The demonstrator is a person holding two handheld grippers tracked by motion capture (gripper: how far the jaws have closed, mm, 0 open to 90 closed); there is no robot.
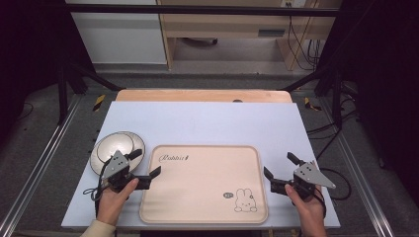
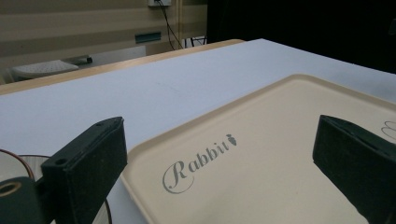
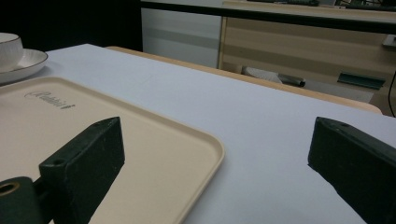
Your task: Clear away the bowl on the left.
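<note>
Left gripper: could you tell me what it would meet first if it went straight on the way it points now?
Probably the tray: the open left gripper points across its near left corner, with nothing between; how high it hovers is unclear.

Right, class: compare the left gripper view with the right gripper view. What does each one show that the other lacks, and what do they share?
Left gripper view: the "Rabbit" lettering large and readable, and a plate rim at the lower left.
Right gripper view: a white cup on its saucer, and the tray's rounded corner.
Both: the beige tray, the pale blue table cover, and open black tongs in front.
</note>
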